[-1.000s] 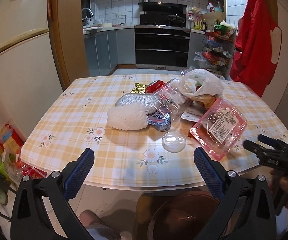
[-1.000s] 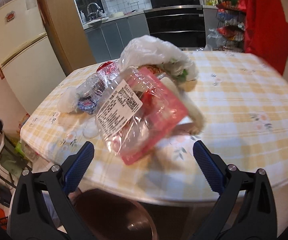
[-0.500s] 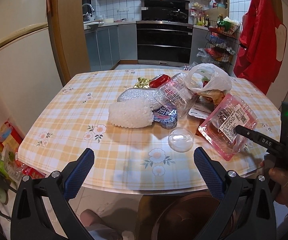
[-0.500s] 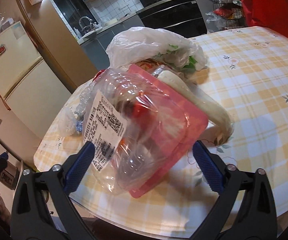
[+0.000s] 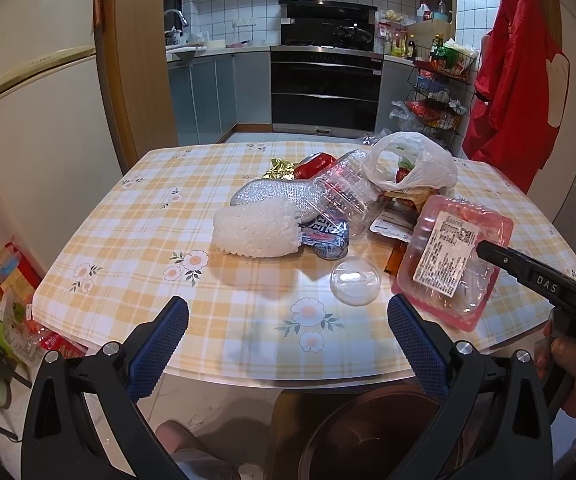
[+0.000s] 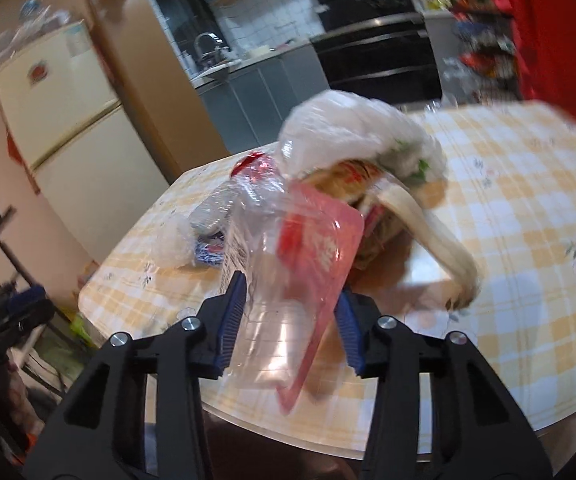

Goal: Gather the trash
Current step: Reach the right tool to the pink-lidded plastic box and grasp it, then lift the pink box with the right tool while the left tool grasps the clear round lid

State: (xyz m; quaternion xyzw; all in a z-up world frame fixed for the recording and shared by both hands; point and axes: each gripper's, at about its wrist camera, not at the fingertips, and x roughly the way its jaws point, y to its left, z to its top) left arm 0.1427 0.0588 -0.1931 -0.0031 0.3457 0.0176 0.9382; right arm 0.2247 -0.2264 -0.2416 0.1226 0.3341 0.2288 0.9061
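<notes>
A pile of trash lies on the yellow checked table [image 5: 135, 216]: a pink plastic tray with a white label [image 5: 454, 264], a clear dome lid [image 5: 355, 282], a white foam net [image 5: 257, 233], a crushed clear container [image 5: 348, 200] and a white plastic bag [image 5: 412, 162]. My right gripper [image 6: 290, 316] is shut on the pink tray [image 6: 312, 248] at its near edge; it also shows in the left wrist view [image 5: 484, 250]. My left gripper [image 5: 288, 332] is open and empty above the table's near edge.
A brown round bin [image 5: 372, 436] stands below the table's near edge. A fridge [image 5: 27, 128] is at the left, a red garment [image 5: 516, 88] hangs at the right. Packets lie on the floor at the left [image 5: 11, 312].
My right gripper has moved in and closed on the pink tray, which now stands tilted up between its fingers. My left gripper has stayed open and shifted only slightly.
</notes>
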